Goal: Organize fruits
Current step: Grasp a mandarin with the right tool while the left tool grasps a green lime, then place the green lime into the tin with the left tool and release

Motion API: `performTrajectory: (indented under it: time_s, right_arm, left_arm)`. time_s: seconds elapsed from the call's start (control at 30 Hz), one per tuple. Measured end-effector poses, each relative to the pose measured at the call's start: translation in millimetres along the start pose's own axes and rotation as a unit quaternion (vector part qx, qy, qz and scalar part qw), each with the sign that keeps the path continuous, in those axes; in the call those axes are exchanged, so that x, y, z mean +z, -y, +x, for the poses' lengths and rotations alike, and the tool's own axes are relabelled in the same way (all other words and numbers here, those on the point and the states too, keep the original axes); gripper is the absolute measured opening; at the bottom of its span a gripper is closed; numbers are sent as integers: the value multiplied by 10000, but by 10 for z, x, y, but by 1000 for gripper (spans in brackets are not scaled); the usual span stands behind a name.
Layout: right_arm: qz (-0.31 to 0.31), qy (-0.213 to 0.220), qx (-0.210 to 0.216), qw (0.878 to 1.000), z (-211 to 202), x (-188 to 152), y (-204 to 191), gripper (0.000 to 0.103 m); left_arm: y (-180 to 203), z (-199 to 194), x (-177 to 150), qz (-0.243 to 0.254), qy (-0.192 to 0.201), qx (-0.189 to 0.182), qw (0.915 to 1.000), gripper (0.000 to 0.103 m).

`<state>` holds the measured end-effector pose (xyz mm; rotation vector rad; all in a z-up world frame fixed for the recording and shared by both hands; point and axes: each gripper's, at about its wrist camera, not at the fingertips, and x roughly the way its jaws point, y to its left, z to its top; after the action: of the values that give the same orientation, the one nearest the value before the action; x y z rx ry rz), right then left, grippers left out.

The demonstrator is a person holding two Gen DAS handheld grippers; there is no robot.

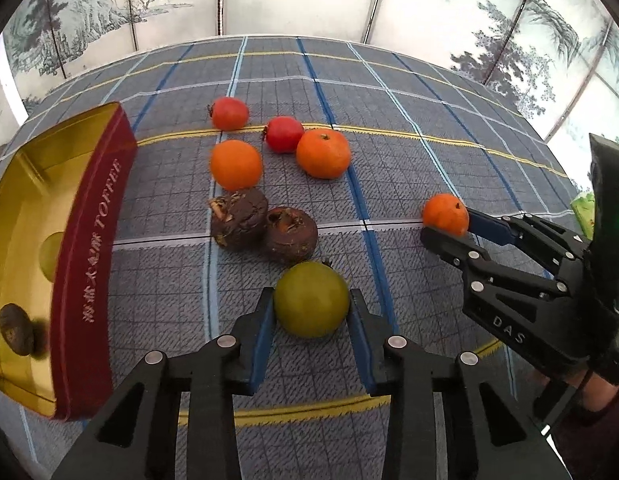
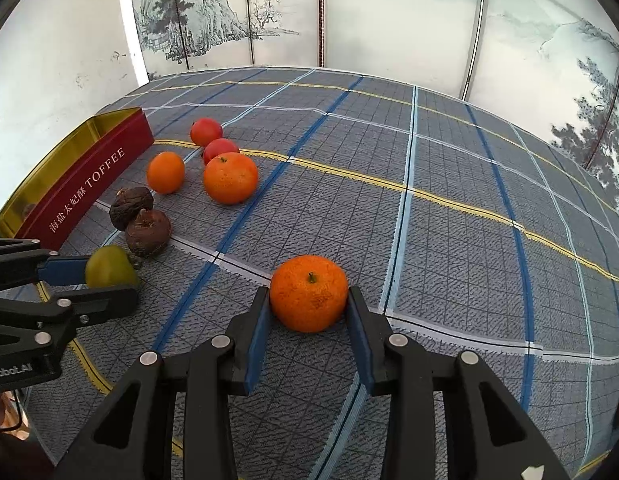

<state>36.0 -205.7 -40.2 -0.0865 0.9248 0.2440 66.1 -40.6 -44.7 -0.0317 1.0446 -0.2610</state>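
My left gripper (image 1: 311,300) is shut on a green fruit (image 1: 311,299), its blue pads touching both sides; it also shows in the right wrist view (image 2: 109,267). My right gripper (image 2: 308,295) is shut on a small orange (image 2: 308,293), which shows at the right in the left wrist view (image 1: 446,214). On the cloth lie two brown fruits (image 1: 239,218) (image 1: 291,235), two oranges (image 1: 236,164) (image 1: 323,153) and two red fruits (image 1: 229,113) (image 1: 284,134). A red and gold toffee tin (image 1: 91,264) at the left holds a brown fruit (image 1: 15,329) and a green one.
A grey checked tablecloth (image 2: 449,220) covers the table. A painted folding screen (image 2: 349,12) stands behind the far edge. The toffee tin (image 2: 85,184) lies along the left side. A green object (image 1: 584,212) shows partly behind my right gripper.
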Motion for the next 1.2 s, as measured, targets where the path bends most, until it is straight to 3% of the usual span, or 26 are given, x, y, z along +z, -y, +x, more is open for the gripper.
performTrajectory:
  time_s: [0.4,0.7,0.87,1.2]
  right_arm:
    - [0,-1,0,10000,0,1,-2,35]
    - [-2,-2,-5,10000,-4,-9,2,35]
    - [-4,-2,-9,10000,-3,-8,-1,35]
    - [-8,-2,-11,10000,-4,-7,-2,35]
  left_arm:
    - [-408,-548,-52,-288,389,270,9985,36]
    - [-1280,-879,10,-917,764,1079,9870,36]
    - [-1793,-873,-22,-1311,686,1503,9775,36]
    - [-2242,-682,-145,-1667,406,1656,9712,36]
